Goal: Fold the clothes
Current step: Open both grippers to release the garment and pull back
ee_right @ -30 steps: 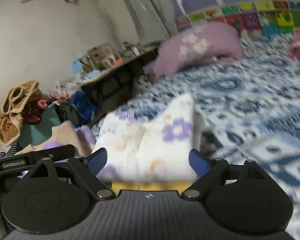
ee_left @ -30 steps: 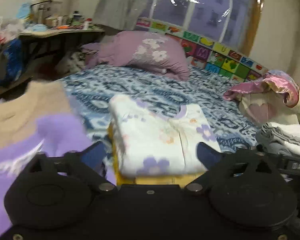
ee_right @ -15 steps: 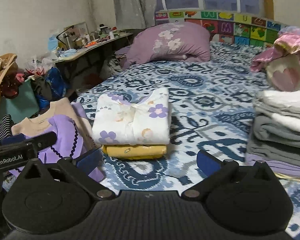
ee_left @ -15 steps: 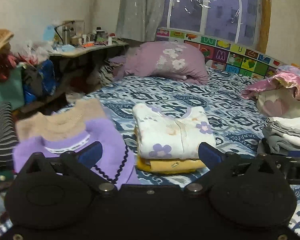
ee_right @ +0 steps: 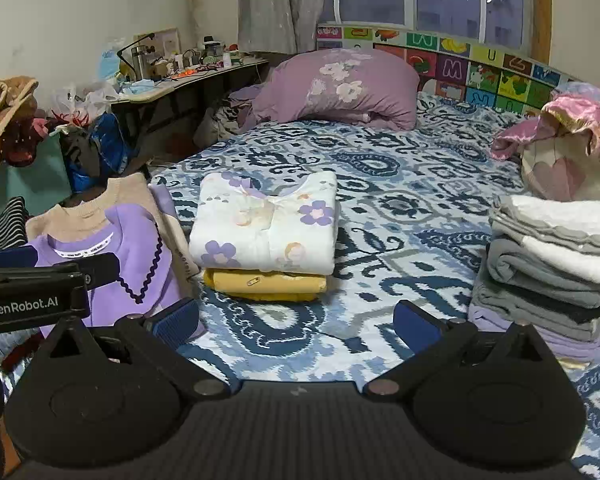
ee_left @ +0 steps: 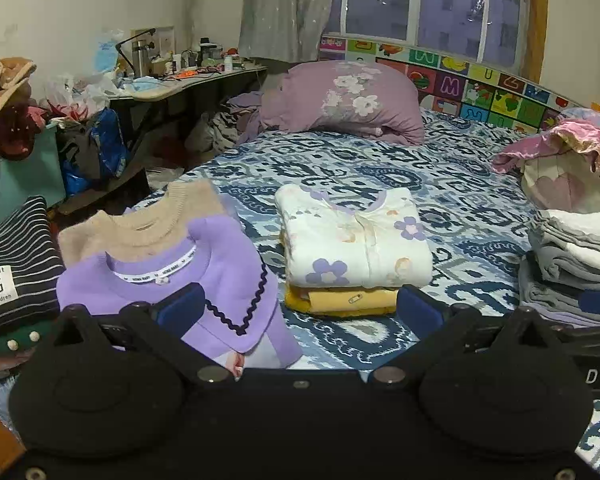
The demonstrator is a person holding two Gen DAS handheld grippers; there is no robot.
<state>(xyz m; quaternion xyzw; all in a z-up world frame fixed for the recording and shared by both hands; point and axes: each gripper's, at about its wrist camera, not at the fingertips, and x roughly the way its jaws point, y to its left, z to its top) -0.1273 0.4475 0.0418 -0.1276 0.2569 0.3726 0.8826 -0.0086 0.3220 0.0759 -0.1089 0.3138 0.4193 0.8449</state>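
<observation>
A folded white floral garment (ee_right: pixel 266 226) lies on a folded yellow one (ee_right: pixel 265 282) in the middle of my blue patterned bedspread (ee_right: pixel 400 208), the small stack sitting square and untouched. From my right gripper (ee_right: pixel 296 320) it lies at about 11 o'clock, beyond the fingertips and clear of them; the jaws have just been opening and now stand wide with only bedspread between them. From my left gripper (ee_left: pixel 300 310) the same stack (ee_left: pixel 354 240) lies near 12 o'clock, just past the blue pads (ee_left: pixel 418 308), and those jaws too stand wide and hold nothing. At 9 o'clock a purple sweater (ee_left: pixel 188 280) overlaps a beige one (ee_left: pixel 140 228), the left pad crossing its hem in my left view. At 3 o'clock rises a pile of grey and white folded clothes (ee_right: pixel 552 256). Farther off, at 12 o'clock, a purple flowered pillow (ee_right: pixel 340 84) rests against the alphabet-tile headboard (ee_right: pixel 480 68), with a cluttered desk (ee_right: pixel 188 76) at 10 o'clock.
</observation>
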